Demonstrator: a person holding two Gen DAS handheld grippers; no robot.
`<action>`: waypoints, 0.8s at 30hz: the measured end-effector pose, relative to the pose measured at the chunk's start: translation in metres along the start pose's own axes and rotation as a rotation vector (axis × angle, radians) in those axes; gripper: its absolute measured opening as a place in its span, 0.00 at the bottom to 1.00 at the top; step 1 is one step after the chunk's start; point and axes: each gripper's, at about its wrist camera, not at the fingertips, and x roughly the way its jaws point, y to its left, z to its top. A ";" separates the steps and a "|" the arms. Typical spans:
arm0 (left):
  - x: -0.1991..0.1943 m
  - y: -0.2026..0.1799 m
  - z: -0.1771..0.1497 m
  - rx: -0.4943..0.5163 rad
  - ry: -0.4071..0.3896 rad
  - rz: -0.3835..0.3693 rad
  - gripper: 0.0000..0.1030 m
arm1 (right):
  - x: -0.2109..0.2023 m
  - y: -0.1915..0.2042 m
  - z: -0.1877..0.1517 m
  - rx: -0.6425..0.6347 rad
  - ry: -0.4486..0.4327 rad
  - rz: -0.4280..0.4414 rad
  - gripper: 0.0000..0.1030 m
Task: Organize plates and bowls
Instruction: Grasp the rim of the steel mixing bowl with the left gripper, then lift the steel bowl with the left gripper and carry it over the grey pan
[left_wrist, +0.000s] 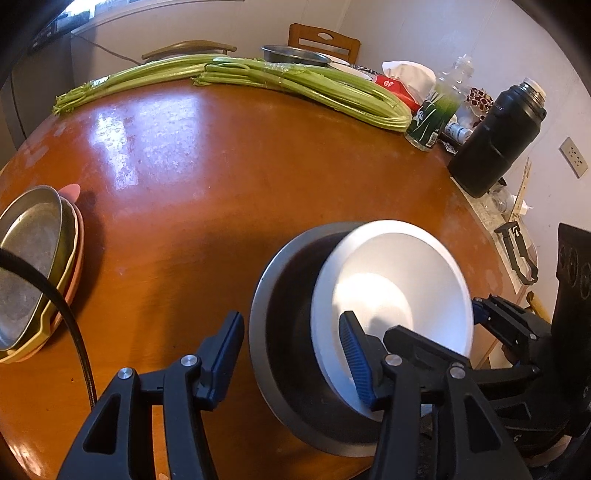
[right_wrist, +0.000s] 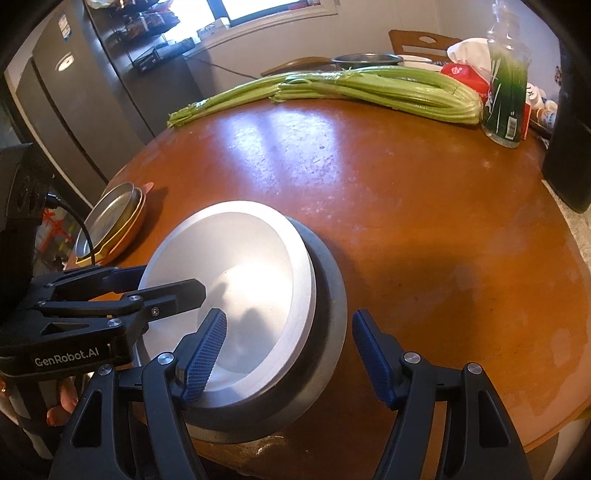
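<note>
left hand-held gripper (left_wrist: 291, 354): part open, straddling near rim of dark bowl (left_wrist: 284, 332), no grip seen | right hand-held gripper (right_wrist: 288, 354): wide, straddling both bowls' rims | white bowl (right_wrist: 236, 280): nested tilted in dark bowl on surface (right_wrist: 406, 221) | plate stack (left_wrist: 37, 266): left edge | celery (left_wrist: 258, 79): far side

— What did we see at the table's (left_wrist: 258, 177) far edge?
— Celery (left_wrist: 258, 79) lay in long bunches. Right of it we noted a green-labelled bottle (left_wrist: 437, 107), a tissue pack (left_wrist: 399, 83) and a black flask (left_wrist: 495, 138). A chair (left_wrist: 325, 38) stood behind.
</note>
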 end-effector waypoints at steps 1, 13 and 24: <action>0.001 0.000 -0.001 0.000 0.004 0.003 0.52 | 0.001 0.000 -0.001 0.000 0.005 0.001 0.70; 0.010 0.006 0.000 -0.017 0.036 -0.025 0.51 | 0.002 0.001 0.001 0.017 0.000 0.057 0.63; 0.008 0.008 0.000 -0.012 0.025 -0.011 0.50 | 0.004 0.008 0.007 0.029 -0.002 0.081 0.55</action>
